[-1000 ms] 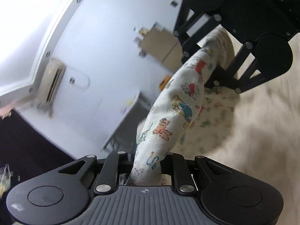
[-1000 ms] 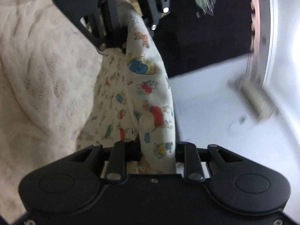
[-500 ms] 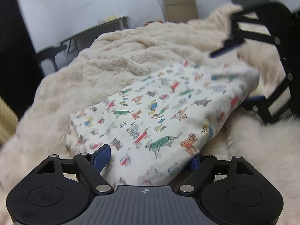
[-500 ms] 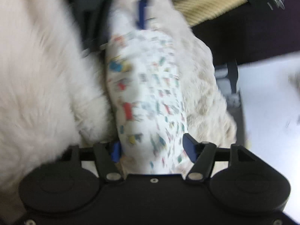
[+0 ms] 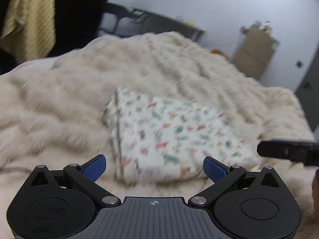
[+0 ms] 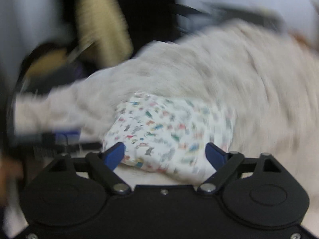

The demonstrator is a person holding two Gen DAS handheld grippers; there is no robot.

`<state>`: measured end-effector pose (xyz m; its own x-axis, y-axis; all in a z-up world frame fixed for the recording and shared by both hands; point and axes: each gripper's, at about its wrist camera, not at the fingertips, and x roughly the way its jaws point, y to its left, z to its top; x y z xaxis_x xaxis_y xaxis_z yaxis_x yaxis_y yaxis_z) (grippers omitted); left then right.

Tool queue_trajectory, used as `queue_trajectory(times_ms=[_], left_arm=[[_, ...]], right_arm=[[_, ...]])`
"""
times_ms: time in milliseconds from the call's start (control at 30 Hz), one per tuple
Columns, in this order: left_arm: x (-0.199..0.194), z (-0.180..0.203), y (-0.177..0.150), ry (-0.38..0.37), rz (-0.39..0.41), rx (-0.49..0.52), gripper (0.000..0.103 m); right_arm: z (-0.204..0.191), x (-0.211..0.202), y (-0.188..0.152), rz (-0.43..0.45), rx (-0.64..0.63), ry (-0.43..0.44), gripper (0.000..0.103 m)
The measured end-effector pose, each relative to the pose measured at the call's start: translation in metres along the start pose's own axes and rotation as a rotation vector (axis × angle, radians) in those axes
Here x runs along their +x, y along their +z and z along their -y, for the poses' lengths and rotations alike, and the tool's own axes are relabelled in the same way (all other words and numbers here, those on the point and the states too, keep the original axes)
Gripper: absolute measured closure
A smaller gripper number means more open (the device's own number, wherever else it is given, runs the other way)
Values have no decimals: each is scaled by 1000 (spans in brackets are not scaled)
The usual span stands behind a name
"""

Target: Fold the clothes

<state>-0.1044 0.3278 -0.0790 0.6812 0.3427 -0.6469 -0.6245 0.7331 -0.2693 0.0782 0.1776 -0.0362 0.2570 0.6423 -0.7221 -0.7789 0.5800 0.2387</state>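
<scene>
A folded white garment (image 5: 169, 137) with small coloured animal prints lies flat on a cream fluffy blanket (image 5: 69, 103). My left gripper (image 5: 154, 167) is just short of its near edge, jaws still opening, blue pads (image 5: 95, 166) wide apart and off the cloth. In the right wrist view the same garment (image 6: 169, 131) lies ahead of my right gripper (image 6: 169, 155), whose jaws are opening too, with the cloth's near edge between the blue pads (image 6: 114, 155) but not pinched. The right gripper's finger (image 5: 287, 152) shows at the right edge of the left wrist view. Both views are blurred.
A yellow striped cloth (image 5: 30, 18) hangs against a dark backdrop at the back left. Beyond the blanket stand a grey table (image 5: 169, 25) and a cardboard box (image 5: 253, 53) by a white wall. The blanket (image 6: 239, 69) extends around the garment on all sides.
Both grippers held the garment up pinched between them, then rolled level and opened. The garment now lies folded on the blanket, released by both.
</scene>
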Motion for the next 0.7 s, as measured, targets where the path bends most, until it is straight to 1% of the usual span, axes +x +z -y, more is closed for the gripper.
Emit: queue_trajectory(times_ms=[33,133,200,300,500,700], left_arm=[[-1,4,-6,24,9,-4,0],[1,15,-18,76,37,42,0],[5,21,-21,103,48,76,0],[12,23,-24,109,48,93,0],[18,22,-26,121,46,109,0],[17,22,-27,122,46,121,0]], right_arm=[[-1,3,-13,-17,19,-40,13],[-13,11,-32,-2,-100,-131,13],[-18,12,-38,-6,-142,-152,13],[-27,7,-44,13,-200,-190,13],[-34,24,-54,6,-253,-218,13],[-35,23,-55,3,-268,-222,13]])
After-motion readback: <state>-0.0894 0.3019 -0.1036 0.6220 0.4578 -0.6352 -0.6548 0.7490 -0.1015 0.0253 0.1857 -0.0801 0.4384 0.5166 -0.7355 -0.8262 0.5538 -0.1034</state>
